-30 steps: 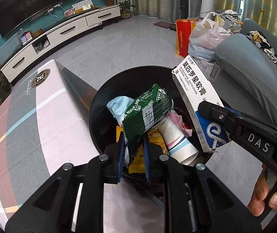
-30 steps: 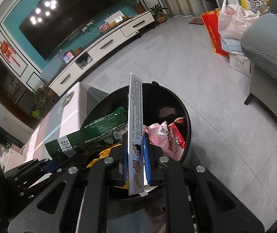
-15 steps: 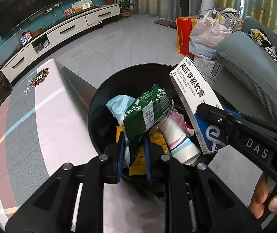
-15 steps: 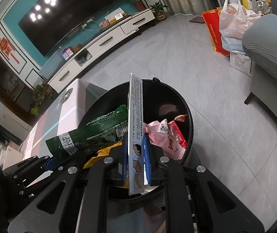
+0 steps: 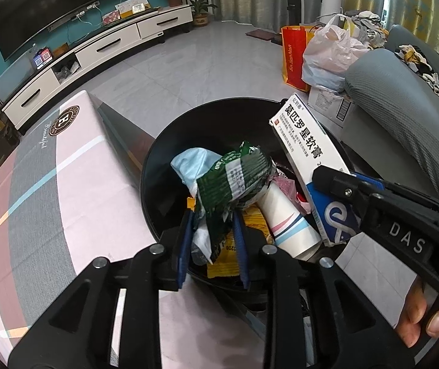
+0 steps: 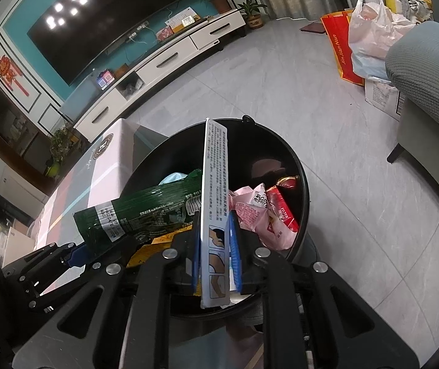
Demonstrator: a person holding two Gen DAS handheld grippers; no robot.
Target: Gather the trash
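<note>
Left wrist view: left gripper (image 5: 211,240) jaws have just been opening, now loose around green wrapper (image 5: 235,181); right gripper (image 6: 215,252) easing off white box (image 6: 215,203). Bin rim (image 5: 158,153) clear at 12 o'clock.

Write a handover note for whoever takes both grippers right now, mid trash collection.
Left gripper: above the black bin, jaws have just been opening, green wrapper loose between its pads.
Right gripper: white medicine box upright between its pads over the bin; unclear whether they press.
Done: paper cup and pink wrappers already in the bin.
Left: let both items drop in, then pull back.
</note>
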